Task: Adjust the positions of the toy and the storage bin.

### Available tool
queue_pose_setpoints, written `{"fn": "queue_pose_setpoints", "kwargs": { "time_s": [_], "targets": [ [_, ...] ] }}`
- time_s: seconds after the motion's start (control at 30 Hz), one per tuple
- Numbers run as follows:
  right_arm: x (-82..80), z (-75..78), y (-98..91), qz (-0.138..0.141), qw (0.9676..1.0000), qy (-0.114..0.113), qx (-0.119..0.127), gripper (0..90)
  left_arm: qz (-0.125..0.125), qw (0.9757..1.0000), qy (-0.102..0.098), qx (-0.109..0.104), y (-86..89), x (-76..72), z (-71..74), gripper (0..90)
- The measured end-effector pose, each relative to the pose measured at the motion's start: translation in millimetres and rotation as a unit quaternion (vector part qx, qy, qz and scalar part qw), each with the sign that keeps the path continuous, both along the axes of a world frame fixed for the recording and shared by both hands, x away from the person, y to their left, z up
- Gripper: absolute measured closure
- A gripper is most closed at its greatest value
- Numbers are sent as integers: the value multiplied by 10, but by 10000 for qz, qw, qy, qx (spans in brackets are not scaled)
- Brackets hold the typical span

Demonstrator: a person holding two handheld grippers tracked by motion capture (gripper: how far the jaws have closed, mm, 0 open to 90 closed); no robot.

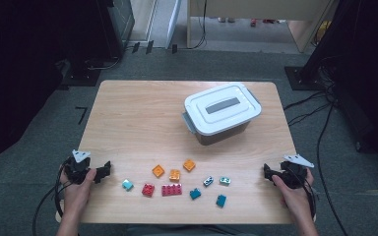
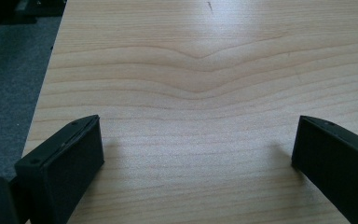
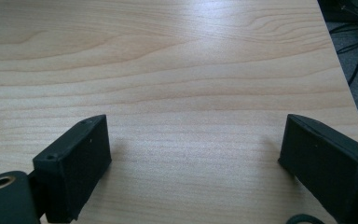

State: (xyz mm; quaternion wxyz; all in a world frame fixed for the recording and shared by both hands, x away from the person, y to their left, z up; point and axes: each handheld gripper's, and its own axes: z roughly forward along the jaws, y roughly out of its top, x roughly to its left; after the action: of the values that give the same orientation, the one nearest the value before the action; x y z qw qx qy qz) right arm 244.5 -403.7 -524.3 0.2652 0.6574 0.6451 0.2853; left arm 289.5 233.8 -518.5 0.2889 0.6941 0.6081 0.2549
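Left tongs [image 1: 107, 169] resting at the bench's [image 1: 128, 118] near left corner, jaws wide apart; right tongs [image 1: 266, 171] mirrored at its near right edge, likewise agape.

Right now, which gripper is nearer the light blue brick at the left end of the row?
Left. The left gripper sits just left of the light blue brick; the right gripper is far across the table, past the other bricks.

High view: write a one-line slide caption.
Open left gripper and right gripper flank scattered toy bricks; lidded box behind.

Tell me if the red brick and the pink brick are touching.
Apart. The high view shows a strip of bare table between the red brick and the pink brick.
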Motion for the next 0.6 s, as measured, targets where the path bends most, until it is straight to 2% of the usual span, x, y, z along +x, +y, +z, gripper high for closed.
{"fn": "queue_pose_setpoints", "kwargs": {
  "time_s": [0.07,0.17,0.27,0.37,0.4,0.43,0.47,0.5,0.57,0.6],
  "targets": [
    [-16,-12,8,-39,10000,-67,-23,87,-62,10000,71,26,3,11,14,21],
    [-16,-11,14,-67,10000,-65,-23,88,-59,9999,50,65,-3,6,19,23],
    [-15,-11,14,-67,10000,-64,-19,89,30,9999,-6,119,-15,-7,47,62],
    [-35,2,25,-73,9999,-121,-13,175,-32,9999,-124,94,-54,-9,103,62],
    [-35,2,25,-73,9999,-121,-13,175,-32,9999,-124,94,-54,-9,103,62],
    [-39,11,19,-52,9999,-93,16,186,-76,9995,-287,108,-95,-15,175,62],
    [-39,11,19,-52,9999,-93,16,186,-76,9995,-287,108,-95,-15,175,62],
    [-43,25,-7,-46,9999,-83,125,204,-99,9994,-339,69,-103,-19,200,62],
    [-48,45,-27,-100,9997,-97,193,226,-150,9987,-468,-152,-142,-33,268,62],
    [-49,51,-28,-129,9997,-116,172,231,-158,9985,-485,-179,-161,-35,278,62]
  ]
}}
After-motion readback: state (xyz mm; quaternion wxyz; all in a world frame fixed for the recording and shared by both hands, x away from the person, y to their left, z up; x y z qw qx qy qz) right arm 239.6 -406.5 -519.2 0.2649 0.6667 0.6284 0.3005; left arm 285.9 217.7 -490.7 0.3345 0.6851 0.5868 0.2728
